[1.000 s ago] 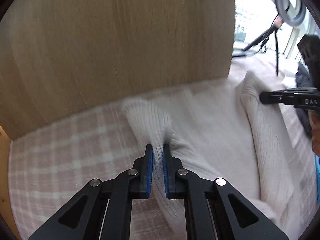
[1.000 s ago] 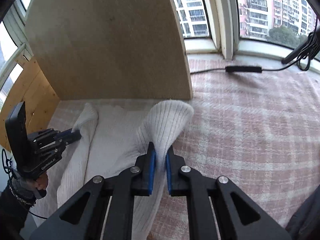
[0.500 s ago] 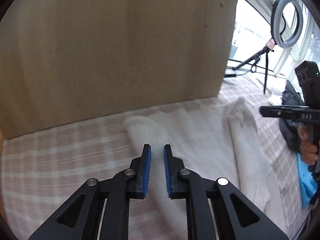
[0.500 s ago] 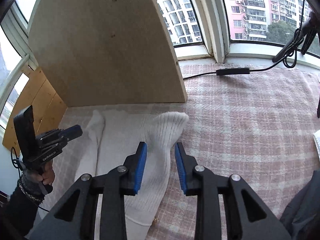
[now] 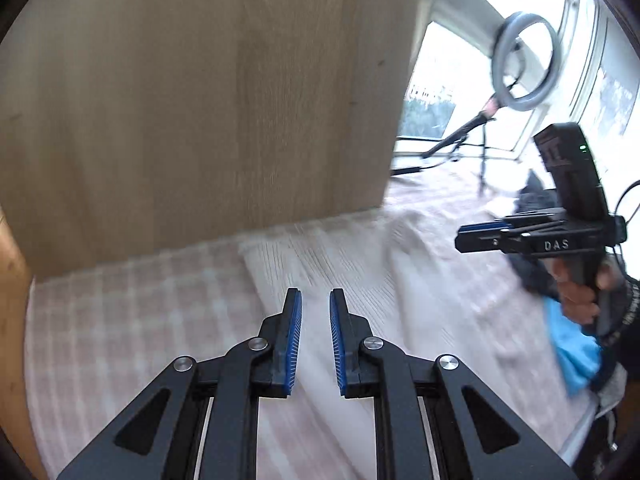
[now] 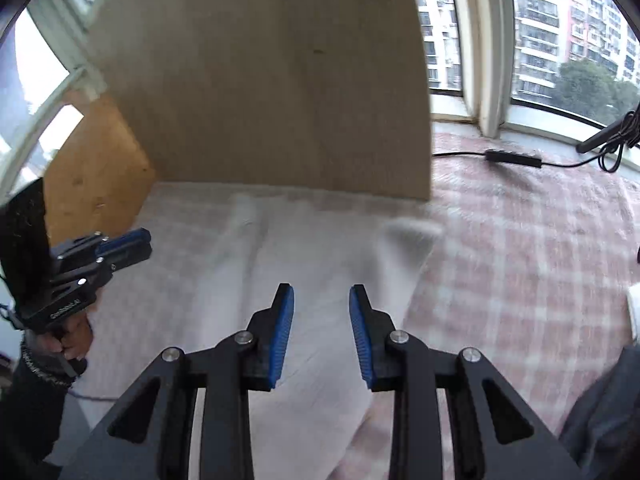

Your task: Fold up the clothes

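Observation:
A white ribbed knit garment (image 5: 360, 264) lies flat on the pink checked cloth (image 5: 120, 320) in front of a wooden board. It also shows in the right wrist view (image 6: 320, 248), with both sleeves folded in along its sides. My left gripper (image 5: 315, 336) is open and empty above the garment's left part. My right gripper (image 6: 321, 332) is open wider and empty above the garment's right part. Each gripper shows in the other's view: the right one (image 5: 480, 236) and the left one (image 6: 124, 244).
An upright wooden board (image 6: 280, 80) stands just behind the garment, with an orange wooden panel (image 6: 96, 168) at the left. A cable and black box (image 6: 512, 157) lie on the cloth by the window. A ring light (image 5: 524, 60) stands at the back. Blue cloth (image 5: 572, 344) lies at the right.
Both grippers have let go of the sleeve ends, opened and pulled back and up. The sleeves now lie flat on the garment.

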A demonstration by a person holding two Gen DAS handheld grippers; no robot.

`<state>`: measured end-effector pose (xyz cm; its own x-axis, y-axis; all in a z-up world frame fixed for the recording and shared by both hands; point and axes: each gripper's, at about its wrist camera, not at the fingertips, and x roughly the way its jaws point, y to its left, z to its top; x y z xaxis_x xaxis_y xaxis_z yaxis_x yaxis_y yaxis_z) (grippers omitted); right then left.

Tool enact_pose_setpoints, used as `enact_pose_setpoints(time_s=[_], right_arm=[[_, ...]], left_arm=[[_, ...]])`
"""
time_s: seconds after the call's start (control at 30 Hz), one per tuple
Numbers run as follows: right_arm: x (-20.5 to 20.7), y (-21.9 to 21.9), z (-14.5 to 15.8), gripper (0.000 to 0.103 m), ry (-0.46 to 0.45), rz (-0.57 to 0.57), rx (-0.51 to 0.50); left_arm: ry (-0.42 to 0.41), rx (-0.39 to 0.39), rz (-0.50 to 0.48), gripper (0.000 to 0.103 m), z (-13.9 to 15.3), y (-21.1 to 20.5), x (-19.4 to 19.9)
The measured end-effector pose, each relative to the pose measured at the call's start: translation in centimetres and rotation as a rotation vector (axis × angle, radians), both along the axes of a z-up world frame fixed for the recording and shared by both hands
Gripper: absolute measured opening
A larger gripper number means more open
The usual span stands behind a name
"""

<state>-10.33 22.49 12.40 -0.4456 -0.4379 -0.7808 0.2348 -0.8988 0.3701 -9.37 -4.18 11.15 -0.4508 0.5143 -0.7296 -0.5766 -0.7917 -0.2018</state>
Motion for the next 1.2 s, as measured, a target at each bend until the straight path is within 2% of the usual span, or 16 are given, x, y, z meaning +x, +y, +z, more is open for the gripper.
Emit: enact_pose_setpoints(time_s=[0.1,0.17,0.27,0.37,0.43,0.53,0.6,0.7,0.8,0.87,0.93,1.03,1.1,1.2], right_arm=[[4.4,-3.2,1.0,0.029,-0.007,0.118,-0.067],[6.9,-6.5,0.4,0.029,-0.021,0.21,-0.045],[9.1,-10.1,-1.7,0.029,-0.052,0.284,0.023],[9.1,-9.8,-4.9,0.029,-0.124,0.259,0.1],[9.1,-8.9,-7.0,0.027,-0.16,0.216,0.188],[9.5,-7.1,-6.9,0.024,-0.17,0.174,0.135],[10.7,-6.2,-5.0,0.024,-0.148,0.164,0.092],[14.6,-4.1,-1.5,0.024,-0.117,0.194,0.014],[18.7,-1.1,1.9,0.024,-0.091,0.216,-0.072],[21.5,1.9,3.8,0.027,-0.07,0.209,-0.122],[23.3,3.4,4.4,0.03,-0.06,0.187,-0.108],[25.3,3.7,1.2,0.03,-0.129,0.17,-0.074],[26.3,2.6,-2.6,0.03,-0.216,0.178,-0.067],[28.6,1.1,-7.1,0.03,-0.32,0.187,-0.048]], left_arm=[[-0.035,0.021,-0.002,0.013,1.0,-2.6,5.2],[-0.06,0.026,-0.009,0.013,1.7,-2.9,8.8],[-0.088,0.018,-0.013,0.015,1.4,-2.9,14.2],[-0.107,-0.003,0.003,0.015,1.1,-3.6,19.6],[-0.126,0.001,0.024,0.015,1.1,-4.6,23.0],[-0.151,0.01,0.088,0.018,1.1,-5.6,27.1],[-0.17,0.008,0.131,0.023,0.4,-6.1,29.3],[-0.235,0.016,0.133,0.023,-0.8,-5.5,31.4],[-0.219,0.036,0.181,0.023,0.3,-6.8,33.8],[-0.225,0.042,0.214,0.027,0.3,-7.6,34.6],[-0.25,0.04,0.236,0.031,-0.9,-7.6,34.5],[-0.285,-0.021,0.205,0.031,-4.2,-5.4,33.0],[-0.322,-0.048,0.174,0.03,-6.5,-3.9,32.0],[-0.367,-0.073,0.153,0.029,-8.4,-3.0,31.4]])
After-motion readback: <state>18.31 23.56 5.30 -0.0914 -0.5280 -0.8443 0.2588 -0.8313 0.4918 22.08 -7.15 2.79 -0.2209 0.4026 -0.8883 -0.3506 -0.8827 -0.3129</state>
